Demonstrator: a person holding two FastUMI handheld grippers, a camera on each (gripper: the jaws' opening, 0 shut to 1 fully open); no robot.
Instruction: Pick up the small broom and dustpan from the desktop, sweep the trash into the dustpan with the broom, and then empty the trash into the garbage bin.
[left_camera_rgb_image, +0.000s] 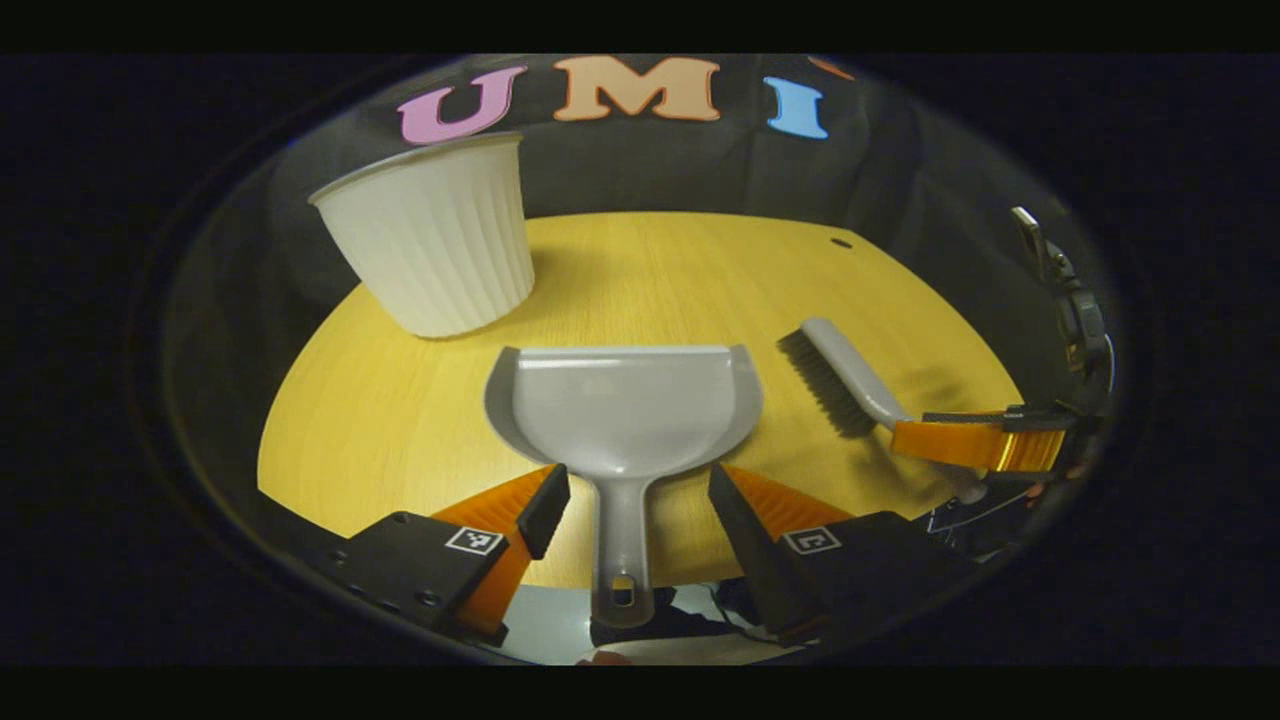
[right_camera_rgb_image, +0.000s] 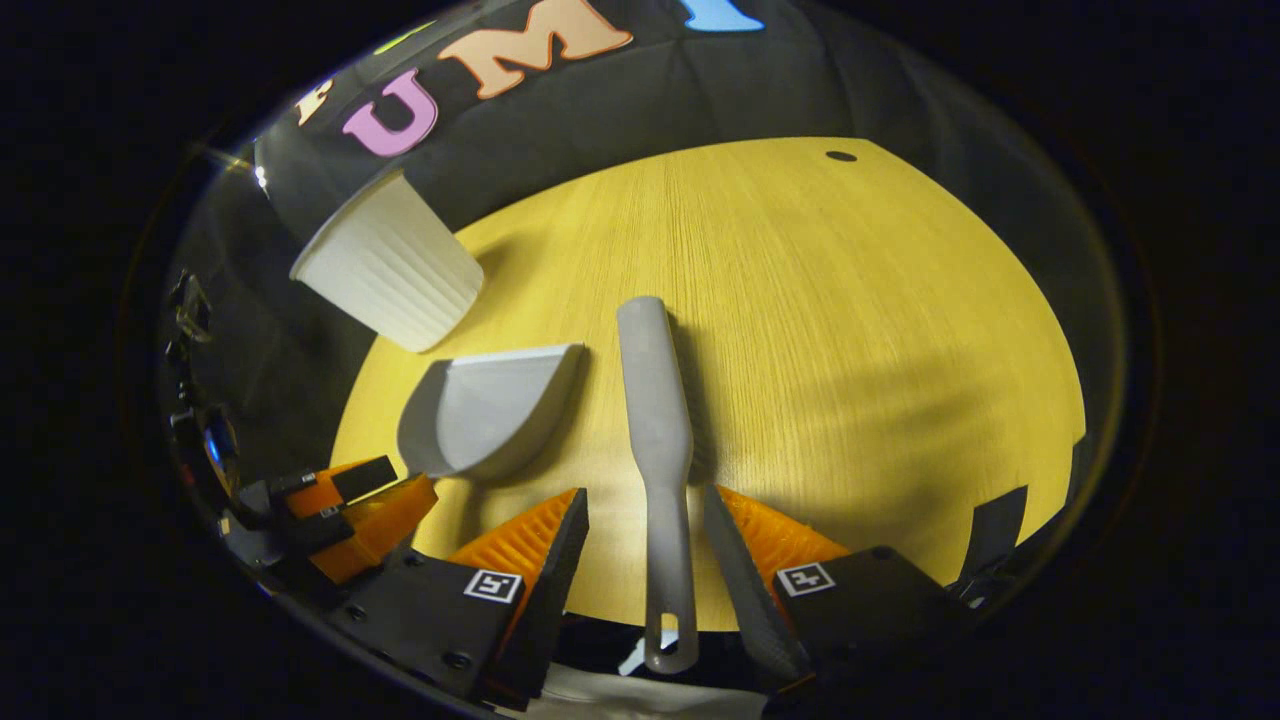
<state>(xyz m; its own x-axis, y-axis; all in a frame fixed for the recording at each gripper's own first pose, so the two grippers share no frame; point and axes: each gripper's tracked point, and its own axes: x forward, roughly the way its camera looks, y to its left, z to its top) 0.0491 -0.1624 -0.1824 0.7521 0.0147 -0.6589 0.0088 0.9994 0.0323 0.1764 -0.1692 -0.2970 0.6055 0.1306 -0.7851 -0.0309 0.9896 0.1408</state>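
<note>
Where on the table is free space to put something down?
The widest bare patch lies right of the broom, reaching the table's far edge. A smaller one lies between the bin and the broom, beyond the dustpan. The near edge is crowded: both handles, the left gripper and right gripper.

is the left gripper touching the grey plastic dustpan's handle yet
Apart. The left gripper view shows the left gripper open, with table visible between each finger and the grey plastic dustpan handle.
</note>
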